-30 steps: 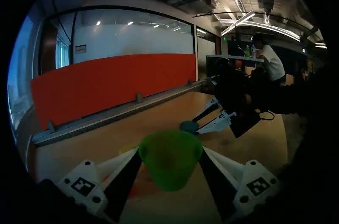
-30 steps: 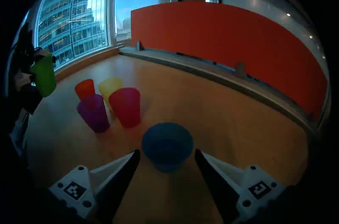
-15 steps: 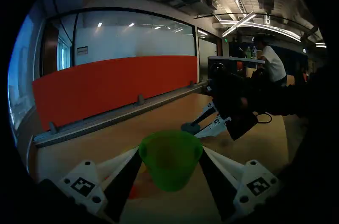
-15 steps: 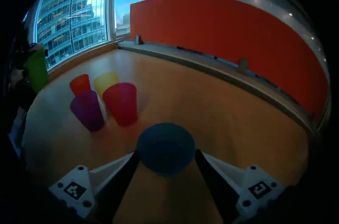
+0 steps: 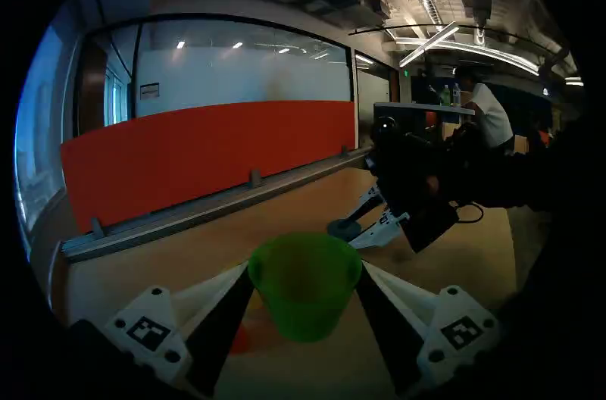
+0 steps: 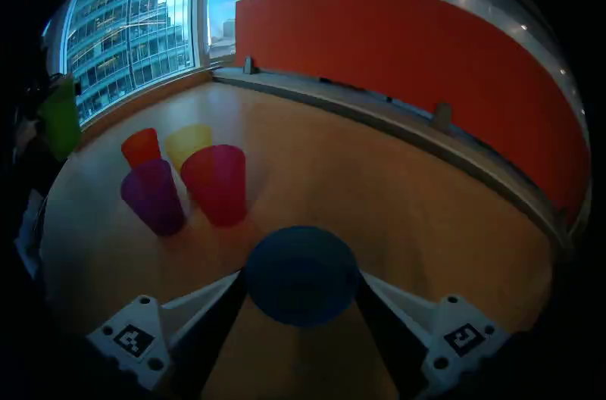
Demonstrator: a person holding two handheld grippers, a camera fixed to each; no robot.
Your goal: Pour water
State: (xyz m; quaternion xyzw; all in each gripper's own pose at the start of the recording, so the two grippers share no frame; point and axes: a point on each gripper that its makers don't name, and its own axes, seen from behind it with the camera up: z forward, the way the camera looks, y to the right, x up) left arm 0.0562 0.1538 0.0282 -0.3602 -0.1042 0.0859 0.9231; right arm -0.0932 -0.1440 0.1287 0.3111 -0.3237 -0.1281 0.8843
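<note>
In the left gripper view my left gripper (image 5: 304, 295) is shut on a green cup (image 5: 305, 284), held upright above the wooden table (image 5: 189, 248). Farther off there, the right gripper (image 5: 362, 220) holds a blue cup (image 5: 343, 229), with a hand behind it. In the right gripper view my right gripper (image 6: 301, 295) is shut on the blue cup (image 6: 301, 275), tilted so that I see its base. The green cup (image 6: 60, 117) shows at the far left of that view.
Red (image 6: 216, 183), purple (image 6: 154, 195), yellow (image 6: 188, 144) and orange (image 6: 141, 147) cups stand grouped on the table (image 6: 379, 195). An orange partition (image 6: 424, 67) with a rail runs along the table's far edge. A person (image 5: 485, 112) sits at a desk in the background.
The blue cup has tilted in the right gripper: its opening showed a second ago, now its base faces the camera. The green cup stays nearly still in the left gripper.
</note>
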